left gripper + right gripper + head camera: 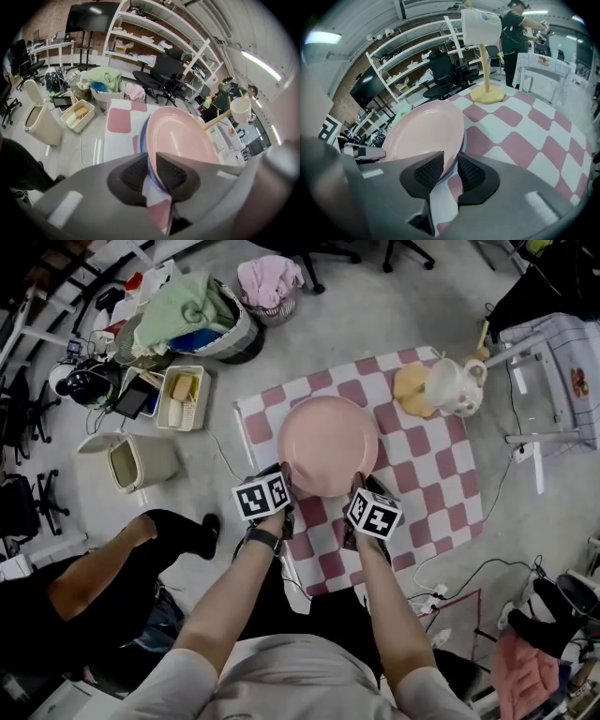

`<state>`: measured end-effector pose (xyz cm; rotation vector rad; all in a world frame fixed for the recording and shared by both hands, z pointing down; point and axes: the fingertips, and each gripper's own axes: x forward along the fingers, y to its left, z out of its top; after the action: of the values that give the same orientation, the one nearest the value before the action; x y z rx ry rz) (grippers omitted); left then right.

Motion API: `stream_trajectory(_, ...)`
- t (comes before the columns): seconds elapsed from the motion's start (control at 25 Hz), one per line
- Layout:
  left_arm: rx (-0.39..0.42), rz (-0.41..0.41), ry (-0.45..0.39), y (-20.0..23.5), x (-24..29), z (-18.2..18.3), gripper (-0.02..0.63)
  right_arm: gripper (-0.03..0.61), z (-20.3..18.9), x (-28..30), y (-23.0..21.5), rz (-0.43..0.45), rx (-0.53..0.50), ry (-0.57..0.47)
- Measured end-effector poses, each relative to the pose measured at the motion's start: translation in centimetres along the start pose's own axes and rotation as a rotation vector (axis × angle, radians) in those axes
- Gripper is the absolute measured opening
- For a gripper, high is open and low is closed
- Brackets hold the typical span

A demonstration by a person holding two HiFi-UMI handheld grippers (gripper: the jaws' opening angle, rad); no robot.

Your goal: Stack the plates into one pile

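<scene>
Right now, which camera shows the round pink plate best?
The head view: nearly the whole round pink plate shows from above, as a circle. Both gripper views show it slanted and close up, with its near rim between the jaws.

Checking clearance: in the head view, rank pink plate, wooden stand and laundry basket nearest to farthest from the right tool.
1. Pink plate, in the grip of the right tool.
2. Wooden stand, table corner, far right.
3. Laundry basket, floor, far left.
</scene>
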<state>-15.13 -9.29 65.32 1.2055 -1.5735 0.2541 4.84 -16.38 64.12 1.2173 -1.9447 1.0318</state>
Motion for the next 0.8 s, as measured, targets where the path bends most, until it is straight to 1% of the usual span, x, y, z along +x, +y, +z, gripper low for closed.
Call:
stream_trajectory(0.12, 0.008, 0.005, 0.011, 0.7, 0.5, -0.2, 0.043, 0.082, -0.3, 0.5, 0.3, -0.024, -0.054, 0.018)
stream_trajectory(0.2, 0.015, 0.008, 0.011, 1.1, 0.7, -0.1, 0.043, 0.091, -0.5, 0.8, 0.2, -0.048, -0.111, 0.032)
stream_trajectory(0.32, 0.025, 0.003, -0.006, 1.4, 0.6, 0.4, 0.043, 0.120, -0.6, 0.8, -0.4, -0.079, -0.176, 0.036)
stream_trajectory(0.48, 0.037, 0.001, -0.026, 1.5, -0.3, 0.8, 0.043, 0.121, -0.7, -0.4, -1.3, -0.112, -0.168, 0.016)
stream_trajectory(0.6, 0.055, -0.009, -0.044, 1.1, -1.4, 1.1, 0.043, 0.118, -0.4, -1.9, -1.1, -0.126, -0.163, -0.018)
stream_trajectory(0.72, 0.073, -0.033, -0.065, 0.4, -2.7, 1.6, 0.041, 0.114, 0.6, -3.8, 0.3, -0.102, -0.161, -0.071)
stream_trajectory(0.8, 0.095, -0.064, -0.083, -0.5, -4.0, 1.9, 0.041, 0.110, 1.3, -5.4, 1.6, -0.073, -0.152, -0.108)
